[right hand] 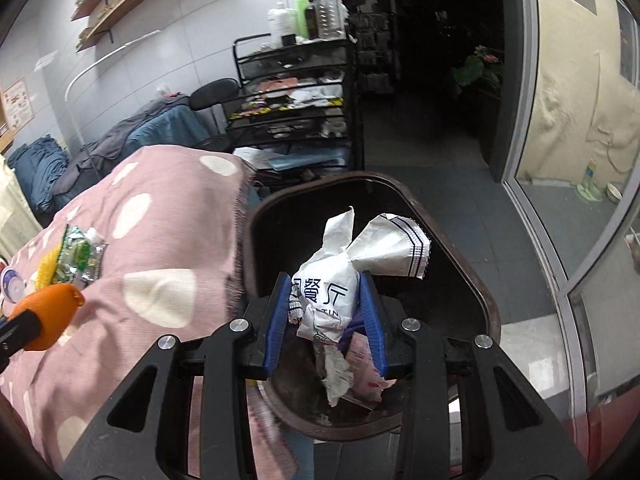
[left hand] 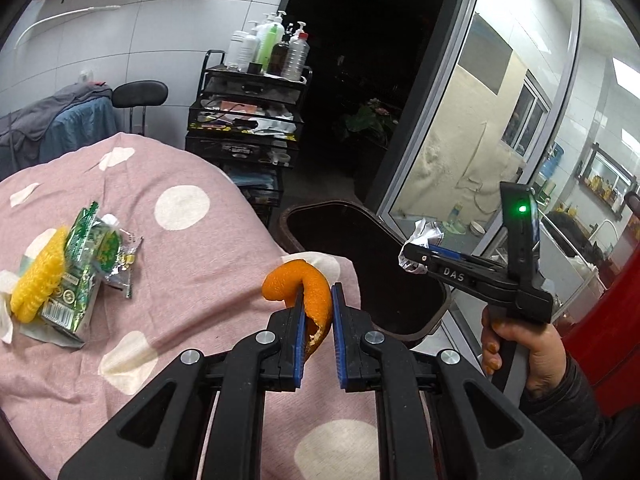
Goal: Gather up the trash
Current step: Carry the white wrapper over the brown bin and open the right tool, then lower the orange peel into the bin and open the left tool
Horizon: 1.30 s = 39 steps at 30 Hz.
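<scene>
L hand-held gripper (left hand: 316,304): jaws nearly closed, an orange peel (left hand: 308,288) is pinched between the blue pads, curling up above the tips. It is held over the edge of the surface w/ the pink dotted cloth (left hand: 192,272), next to the bin.

R hand-held gripper (right hand: 326,300): jaws partly apart, clamped on a crumpled white paper wrapper (right hand: 340,280) w/ dark printed characters; the wrapper's twisted ends stick out past the tips. It is held directly above the dark brown trash bin (right hand: 480,292). The person's hand (left hand: 520,344) is seen on that gripper's handle in the L wrist view.

Bin: stands just beside the cloth-covered surface; crumpled paper and a pinkish slip (right hand: 366,372) are seen at the bottom.

On the cloth, well apart from the grippers: a green foil wrapper (left hand: 96,248), a yellow mesh scrap (left hand: 40,276) and a green carton (left hand: 68,304), bunched together and touching.

Behind the bin: a black mesh cart (left hand: 248,120) w/ several bottles (left hand: 272,48) on top.
</scene>
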### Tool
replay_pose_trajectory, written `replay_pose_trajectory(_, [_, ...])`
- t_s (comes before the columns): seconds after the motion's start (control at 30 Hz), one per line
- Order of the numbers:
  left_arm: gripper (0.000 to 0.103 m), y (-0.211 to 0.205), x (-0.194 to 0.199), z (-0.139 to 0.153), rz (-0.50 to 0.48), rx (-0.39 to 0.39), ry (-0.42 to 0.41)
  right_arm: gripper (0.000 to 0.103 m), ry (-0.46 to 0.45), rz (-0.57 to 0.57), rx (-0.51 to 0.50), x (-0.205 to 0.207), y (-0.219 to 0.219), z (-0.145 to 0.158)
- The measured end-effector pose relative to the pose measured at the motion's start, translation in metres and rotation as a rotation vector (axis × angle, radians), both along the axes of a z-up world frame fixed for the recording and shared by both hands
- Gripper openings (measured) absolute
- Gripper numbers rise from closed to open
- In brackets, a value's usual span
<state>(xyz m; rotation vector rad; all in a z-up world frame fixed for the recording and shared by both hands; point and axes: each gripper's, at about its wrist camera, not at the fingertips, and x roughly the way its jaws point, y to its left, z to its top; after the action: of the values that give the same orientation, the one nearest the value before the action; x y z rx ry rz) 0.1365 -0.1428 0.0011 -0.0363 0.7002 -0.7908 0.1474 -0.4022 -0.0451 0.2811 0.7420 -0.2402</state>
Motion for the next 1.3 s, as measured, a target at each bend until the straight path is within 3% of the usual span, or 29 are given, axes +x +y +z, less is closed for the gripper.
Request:
replay_pose_trajectory(0.3, [0.012,-0.018,0.004,-0.003,-0.04,0.018,0.013,0.038,0.112,-0.057,0.074,0.025,-0.031,-0.051])
replay_pose_trajectory(0.47, [0.012,-0.028,0.006,-0.004,-0.059,0.033,0.011,0.058,0.13,-0.088,0.098,0.032,-0.036,-0.067])
replay_pose_trajectory(0.53, [0.012,-0.033,0.006,-0.004,-0.069,0.04,0.009,0.06,0.127,-0.092,0.1,0.03,-0.037,-0.069])
replay_pose_trajectory(0.97, [0.012,-0.071,0.018,-0.009,-0.143,0.061,0.037,0.076,0.015,-0.101,0.049,-0.004,-0.026,-0.037])
replay_pose_trajectory(1.3, [0.012,-0.121,0.025,-0.02,-0.206,0.109,0.055,0.077,-0.035,-0.167,0.031,-0.036,-0.037,-0.018])
